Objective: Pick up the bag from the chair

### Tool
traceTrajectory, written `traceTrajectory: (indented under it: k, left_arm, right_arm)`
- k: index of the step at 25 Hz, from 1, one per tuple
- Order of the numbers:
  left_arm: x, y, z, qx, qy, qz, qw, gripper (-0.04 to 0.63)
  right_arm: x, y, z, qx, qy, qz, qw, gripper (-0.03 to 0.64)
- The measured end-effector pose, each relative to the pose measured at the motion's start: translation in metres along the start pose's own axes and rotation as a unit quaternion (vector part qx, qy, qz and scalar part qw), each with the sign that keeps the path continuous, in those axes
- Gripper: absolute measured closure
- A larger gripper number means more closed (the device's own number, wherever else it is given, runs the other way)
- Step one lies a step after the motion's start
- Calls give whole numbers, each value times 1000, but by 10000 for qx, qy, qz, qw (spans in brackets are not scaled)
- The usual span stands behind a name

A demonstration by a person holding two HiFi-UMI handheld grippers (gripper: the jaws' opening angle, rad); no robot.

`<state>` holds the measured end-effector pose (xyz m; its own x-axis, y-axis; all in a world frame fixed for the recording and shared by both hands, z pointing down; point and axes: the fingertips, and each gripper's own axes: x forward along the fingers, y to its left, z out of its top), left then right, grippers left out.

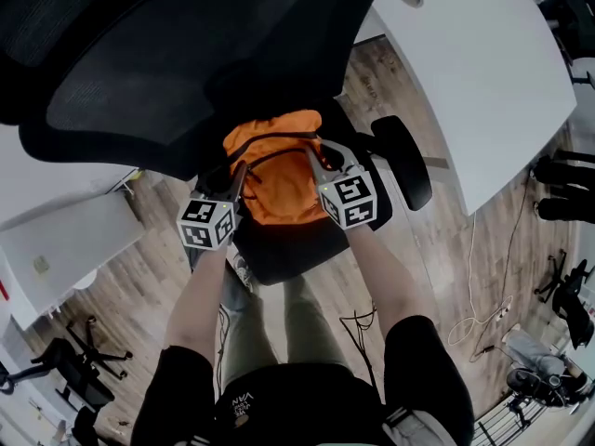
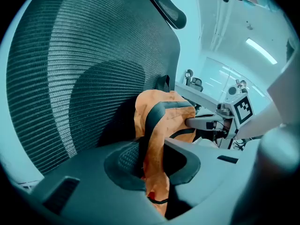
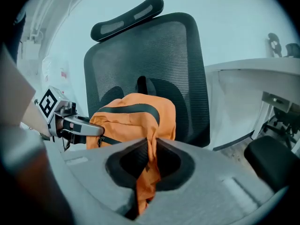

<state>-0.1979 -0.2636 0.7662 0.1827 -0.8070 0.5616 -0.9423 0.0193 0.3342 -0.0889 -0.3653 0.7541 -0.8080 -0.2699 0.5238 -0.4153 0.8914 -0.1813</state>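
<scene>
In the centre of the head view, the left tongs [image 1: 238, 173] and the right tongs [image 1: 313, 154] are each closed on a fold of the orange bag [image 1: 279, 193], fabric pinched between the jaws. The bag sits on the chair [image 1: 139, 63], against its mesh back. Beyond, at upper right, is a white worktop [image 1: 483, 82].

This is an office. A black mesh swivel chair [image 1: 139, 72] fills twelve o'clock and a curved white desk [image 1: 483, 72] sits at two. Another rolling chair base [image 1: 79, 370] stands at eight.
</scene>
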Motion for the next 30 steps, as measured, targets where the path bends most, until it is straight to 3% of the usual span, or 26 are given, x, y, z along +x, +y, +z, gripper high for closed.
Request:
traceTrajectory:
  k: [12, 30]
  left_arm:
    - [-18, -24, 3, 112, -1, -347, 9993, 535]
    - [-62, -61, 31, 594, -199, -891, 9941, 543]
  right_arm:
    - [-45, 16, 4, 139, -261, -381, 9988, 600]
    - [-115, 50, 30, 368, -804, -1087, 9901, 603]
